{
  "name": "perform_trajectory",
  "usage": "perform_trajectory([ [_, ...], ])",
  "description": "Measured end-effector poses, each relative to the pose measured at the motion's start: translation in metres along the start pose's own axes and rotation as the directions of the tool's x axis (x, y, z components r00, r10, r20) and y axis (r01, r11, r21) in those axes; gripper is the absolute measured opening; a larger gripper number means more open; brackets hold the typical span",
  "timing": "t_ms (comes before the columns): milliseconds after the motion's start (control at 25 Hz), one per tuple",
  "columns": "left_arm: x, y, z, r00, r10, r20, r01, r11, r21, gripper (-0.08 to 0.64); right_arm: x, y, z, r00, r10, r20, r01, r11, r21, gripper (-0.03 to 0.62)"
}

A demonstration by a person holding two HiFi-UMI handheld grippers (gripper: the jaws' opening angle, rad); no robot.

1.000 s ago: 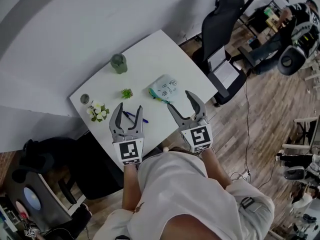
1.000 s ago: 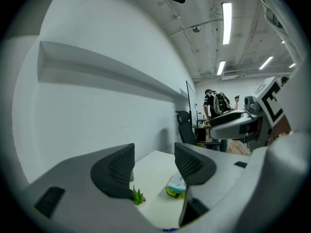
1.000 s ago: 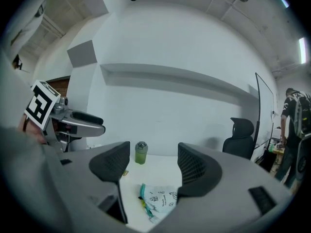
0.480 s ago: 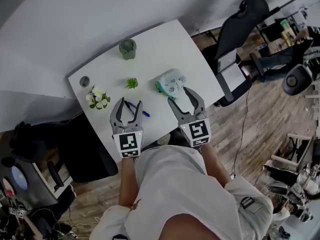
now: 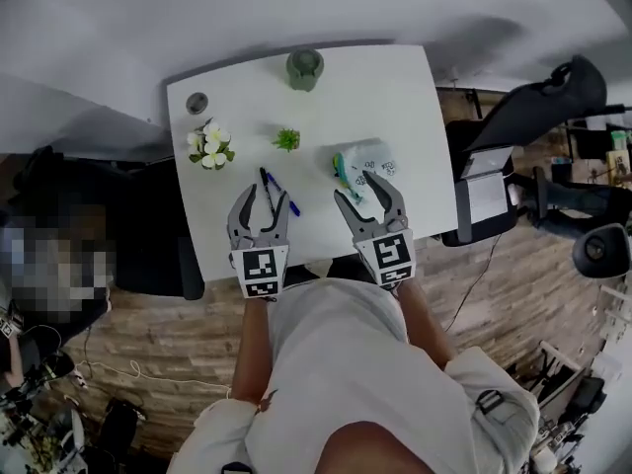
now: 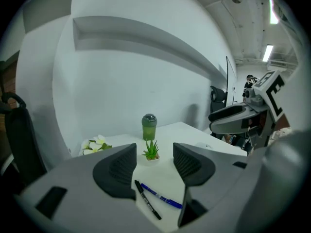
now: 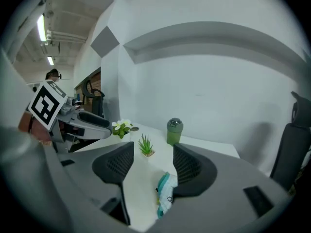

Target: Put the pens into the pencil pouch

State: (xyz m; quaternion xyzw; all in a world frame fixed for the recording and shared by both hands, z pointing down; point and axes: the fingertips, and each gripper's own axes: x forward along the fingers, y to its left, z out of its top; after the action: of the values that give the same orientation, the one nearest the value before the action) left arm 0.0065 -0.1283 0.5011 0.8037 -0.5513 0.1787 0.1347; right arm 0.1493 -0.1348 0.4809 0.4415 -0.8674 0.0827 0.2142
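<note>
My left claw hangs over the near part of the table. Its 2 ribbed dark pads are well apart, have just been closing a little, and grip nothing. Seen through the gap, 2 slim pens lie on the tabletop just ahead, crossing at their far ends: a black pen and a blue pen.

My right claw is likewise wide and empty, and its jaws have also just been closing a little. The pouch, soft mint-and-white fabric with small prints, lies crumpled on the table just ahead, partly hidden behind 1 pad. It sits to the right of the pens, apart from them.

The table is smooth, white and rectangular. Toward its far edge stands a round green tumbler. Nearer are a small spiky plant in a pale pot, a cluster of white flowers and a small grey disc.

A plain white wall stands behind the table. There is a black office chair at its right and a wood-plank floor below.
</note>
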Motion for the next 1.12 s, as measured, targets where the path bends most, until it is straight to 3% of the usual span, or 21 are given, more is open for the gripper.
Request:
perform_trajectory([
  [320,0.003,-0.006,-0.037,0.99,0.119,-0.071,-0.125,0.989,-0.083,0.221,0.025,0.019,-0.022,0.978,0.2,-0.063,-0.204,0.977,-0.064,0.238],
  [600,0.009,-0.009,-0.069,0.972,0.191,-0.135,-0.21,0.967,-0.146,0.205,0.041,0.031,-0.045,0.944,0.305,-0.124,-0.318,0.943,-0.096,0.221],
  [1120,0.023,-0.035,-0.142,0.931,0.203,-0.304,-0.279,0.932,-0.232,0.143,0.057,0.046,-0.089,0.888,0.407,-0.215,-0.434,0.896,-0.095,0.204],
])
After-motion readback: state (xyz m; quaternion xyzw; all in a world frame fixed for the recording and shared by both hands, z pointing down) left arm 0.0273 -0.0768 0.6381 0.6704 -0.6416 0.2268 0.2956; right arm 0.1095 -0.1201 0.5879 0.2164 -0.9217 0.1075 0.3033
